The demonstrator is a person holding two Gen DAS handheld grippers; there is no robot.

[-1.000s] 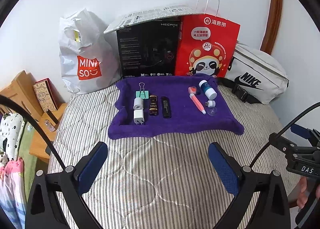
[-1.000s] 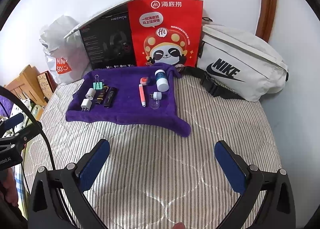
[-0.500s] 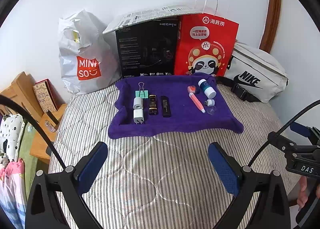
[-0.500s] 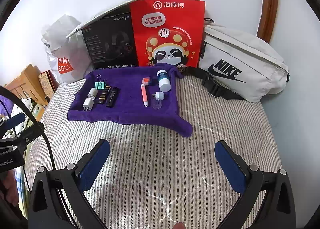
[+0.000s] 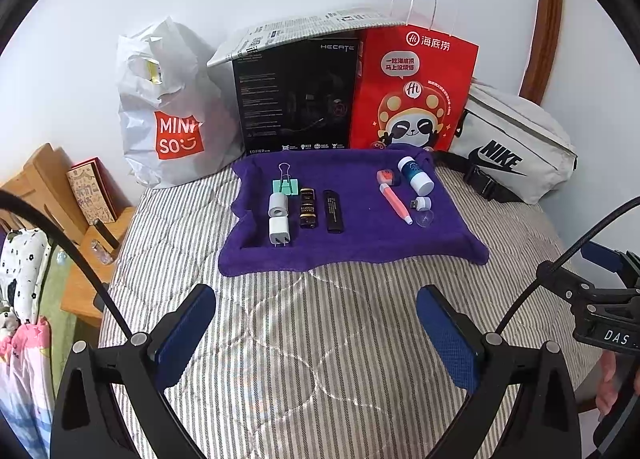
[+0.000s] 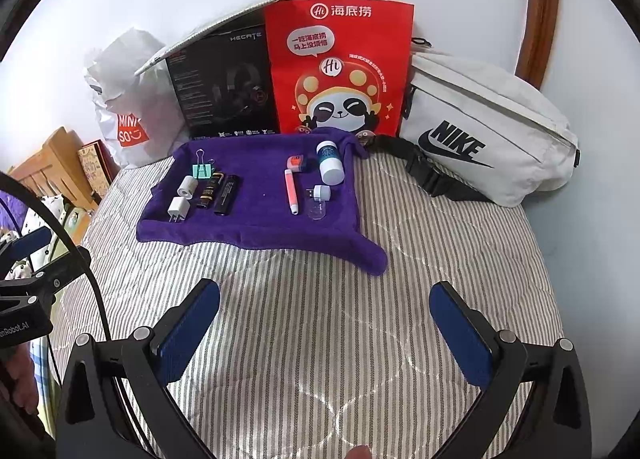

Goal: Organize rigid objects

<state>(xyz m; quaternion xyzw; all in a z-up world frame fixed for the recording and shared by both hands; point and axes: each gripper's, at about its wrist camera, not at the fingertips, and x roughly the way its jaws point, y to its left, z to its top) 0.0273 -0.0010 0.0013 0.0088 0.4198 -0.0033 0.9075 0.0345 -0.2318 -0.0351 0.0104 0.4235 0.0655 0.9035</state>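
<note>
Small rigid objects lie in two clusters on the purple towel: white charger, black stick toward its left edge, pink pen and white bottle toward its right. Striped bedding stretches from its near edge to both grippers. Left gripper and right gripper hang with jaws spread, holding nothing.

The purple towel is soft, fuzzy cloth over a quilted, striped bedspread. On it, the charger is smooth white plastic and the clip has shiny wire handles. Behind, the red bag is glossy paper, the white bag crinkled plastic, the pouch matt fabric. Gripper pads look finely textured blue.
</note>
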